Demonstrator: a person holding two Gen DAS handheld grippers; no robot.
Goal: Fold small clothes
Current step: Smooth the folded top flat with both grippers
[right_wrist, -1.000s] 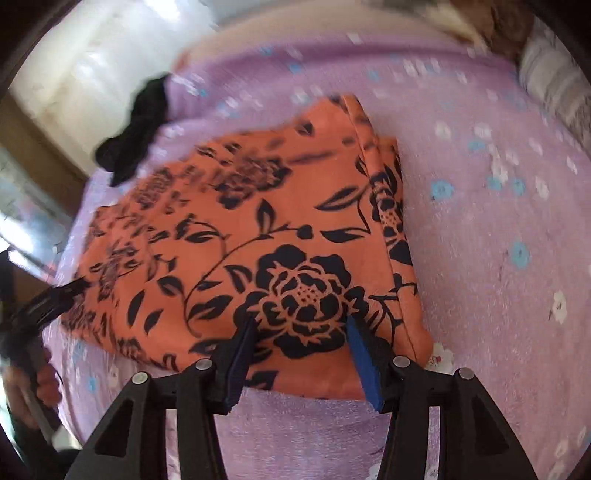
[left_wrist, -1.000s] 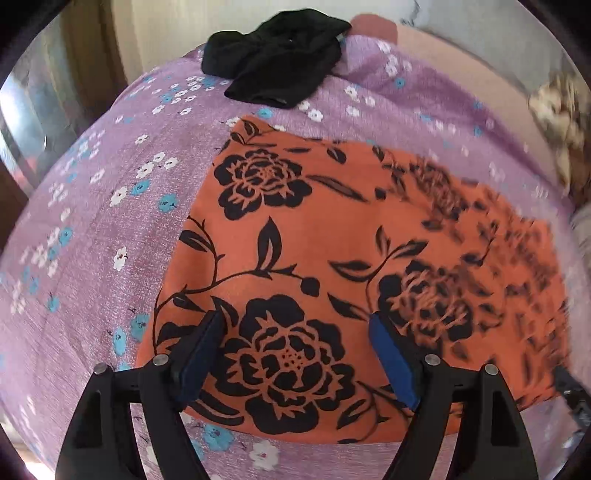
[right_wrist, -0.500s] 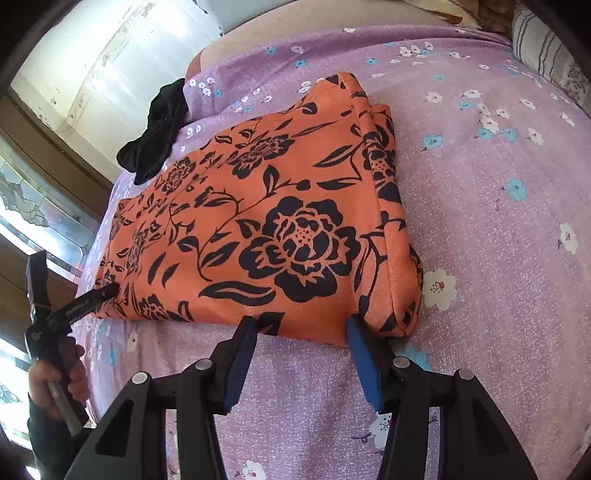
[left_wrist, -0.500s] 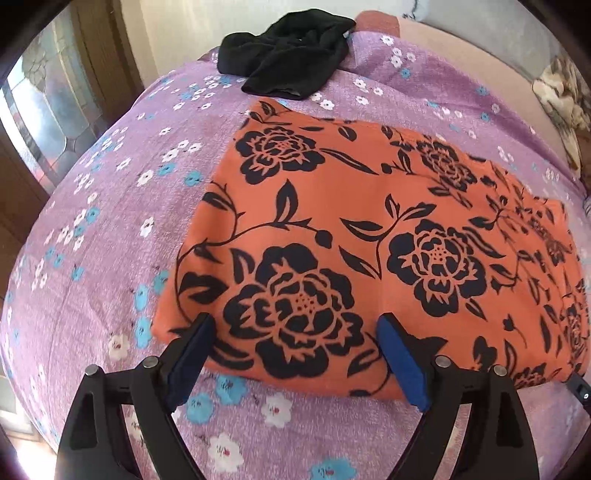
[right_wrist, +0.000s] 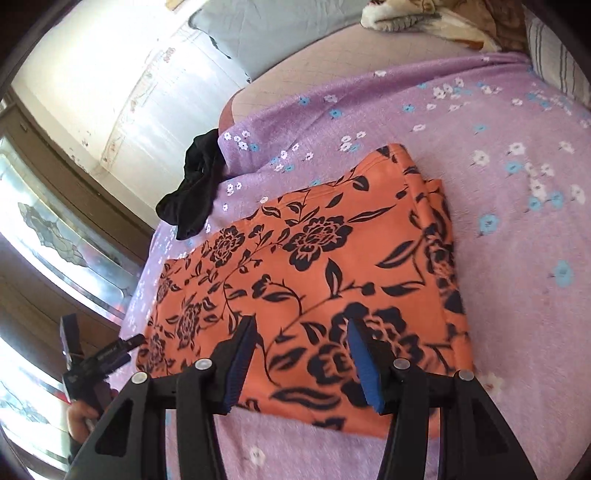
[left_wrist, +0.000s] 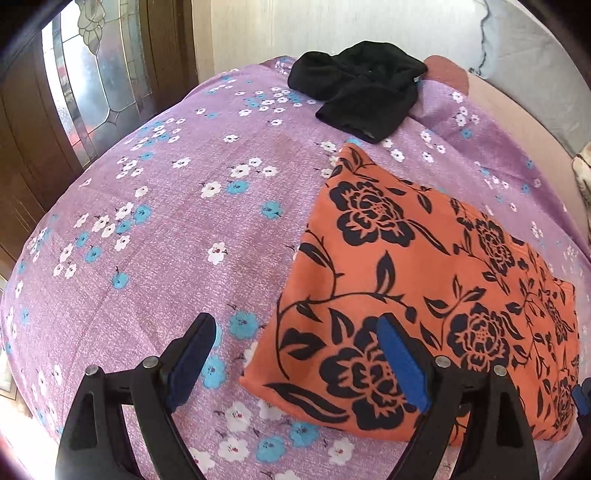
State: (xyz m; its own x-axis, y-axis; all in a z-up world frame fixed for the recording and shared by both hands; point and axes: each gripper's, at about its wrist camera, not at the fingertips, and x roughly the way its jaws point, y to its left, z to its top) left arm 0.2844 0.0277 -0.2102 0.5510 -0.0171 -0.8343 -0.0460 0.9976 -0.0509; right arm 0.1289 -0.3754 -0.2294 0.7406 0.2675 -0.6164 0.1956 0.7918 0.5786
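Observation:
An orange cloth with black flowers (left_wrist: 424, 280) (right_wrist: 332, 258) lies folded flat on the purple flowered bedsheet (left_wrist: 166, 221) (right_wrist: 517, 258). My left gripper (left_wrist: 295, 350) hangs open over the cloth's near left corner, one finger above the sheet, the other above the cloth, and holds nothing. My right gripper (right_wrist: 301, 354) stands open just above the cloth's near edge, with no fabric pinched between its blue pads. In the right wrist view the left gripper (right_wrist: 101, 332) shows at the far left, held by a hand (right_wrist: 81, 413).
A crumpled black garment (left_wrist: 358, 96) (right_wrist: 195, 192) lies at the far end of the sheet. A wooden door with leaded glass (left_wrist: 85, 85) stands left of the bed. A grey pillow (right_wrist: 258, 33), a blanket (right_wrist: 424, 18) and a striped pillow (right_wrist: 554, 62) sit at the head.
My left gripper has let go of the cloth and slid left off it to the corner, opening a little wider. My right gripper has drawn back, then come over the near edge again.

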